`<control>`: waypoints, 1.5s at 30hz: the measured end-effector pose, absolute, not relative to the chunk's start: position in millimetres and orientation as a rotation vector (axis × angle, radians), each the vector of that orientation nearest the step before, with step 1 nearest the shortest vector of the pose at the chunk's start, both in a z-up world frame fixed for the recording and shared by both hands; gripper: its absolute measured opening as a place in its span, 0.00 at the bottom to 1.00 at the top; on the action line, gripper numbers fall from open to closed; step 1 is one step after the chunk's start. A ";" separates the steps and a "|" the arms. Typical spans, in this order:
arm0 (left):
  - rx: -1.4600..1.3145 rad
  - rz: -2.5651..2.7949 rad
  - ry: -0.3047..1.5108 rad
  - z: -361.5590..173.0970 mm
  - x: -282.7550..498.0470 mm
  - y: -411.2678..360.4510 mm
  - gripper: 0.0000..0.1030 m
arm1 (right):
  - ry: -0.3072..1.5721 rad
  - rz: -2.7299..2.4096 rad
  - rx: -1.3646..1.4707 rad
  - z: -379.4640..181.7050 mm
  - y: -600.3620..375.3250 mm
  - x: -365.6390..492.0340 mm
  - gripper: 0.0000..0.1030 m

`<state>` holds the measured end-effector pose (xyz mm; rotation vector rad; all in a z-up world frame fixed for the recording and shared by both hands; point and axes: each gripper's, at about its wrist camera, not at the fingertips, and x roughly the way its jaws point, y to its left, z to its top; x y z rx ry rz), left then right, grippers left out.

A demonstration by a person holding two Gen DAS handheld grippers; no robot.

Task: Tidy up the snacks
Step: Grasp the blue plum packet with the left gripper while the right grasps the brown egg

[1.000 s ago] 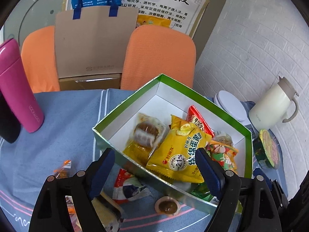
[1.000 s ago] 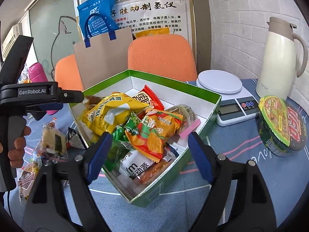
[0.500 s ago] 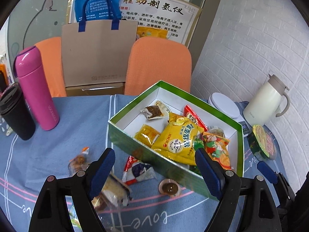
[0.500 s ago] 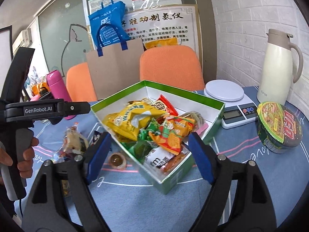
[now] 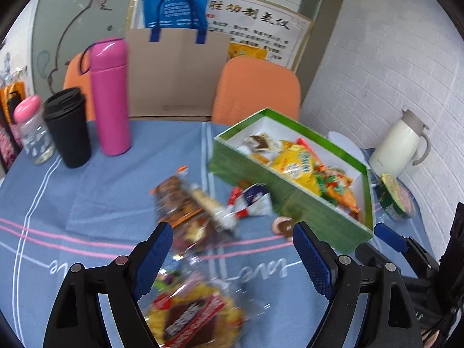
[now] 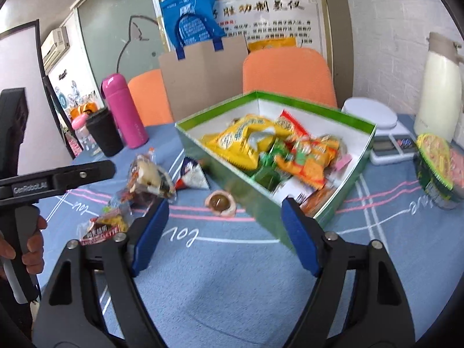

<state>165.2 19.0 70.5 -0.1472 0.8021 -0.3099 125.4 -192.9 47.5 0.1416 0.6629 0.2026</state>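
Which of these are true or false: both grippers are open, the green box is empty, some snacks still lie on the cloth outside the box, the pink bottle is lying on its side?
1. Both grippers are open. True: the left gripper and the right gripper each hold nothing.
2. The green box is empty. False: it holds many snack packets.
3. Some snacks lie outside the box. True: a white packet lies on the blue tablecloth.
4. The pink bottle lies on its side. False: it stands upright.

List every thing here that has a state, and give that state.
left gripper: open, empty
right gripper: open, empty
green box: open, holding snacks
pink flask: upright, capped
black cup: upright, lidded
noodle bowl: sealed
jelly cup: outside box
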 end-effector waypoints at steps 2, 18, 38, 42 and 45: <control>-0.170 -0.282 0.814 60.6 160.8 36.6 0.84 | 0.740 0.217 0.151 32.9 -187.2 135.4 0.61; -0.211 -0.273 0.835 30.6 132.2 106.5 0.78 | 0.825 0.188 -0.027 2.3 -136.1 201.5 0.50; -0.137 -0.355 0.980 -6.2 207.8 61.0 0.60 | 0.897 0.266 0.099 -5.2 -161.3 166.8 0.37; -0.062 -0.345 1.000 -5.6 200.0 54.8 0.37 | 0.897 0.272 0.111 -5.6 -162.1 165.6 0.37; -0.074 -0.360 1.000 -5.5 192.7 56.9 0.36 | 0.896 0.275 0.116 -7.5 -162.3 165.8 0.37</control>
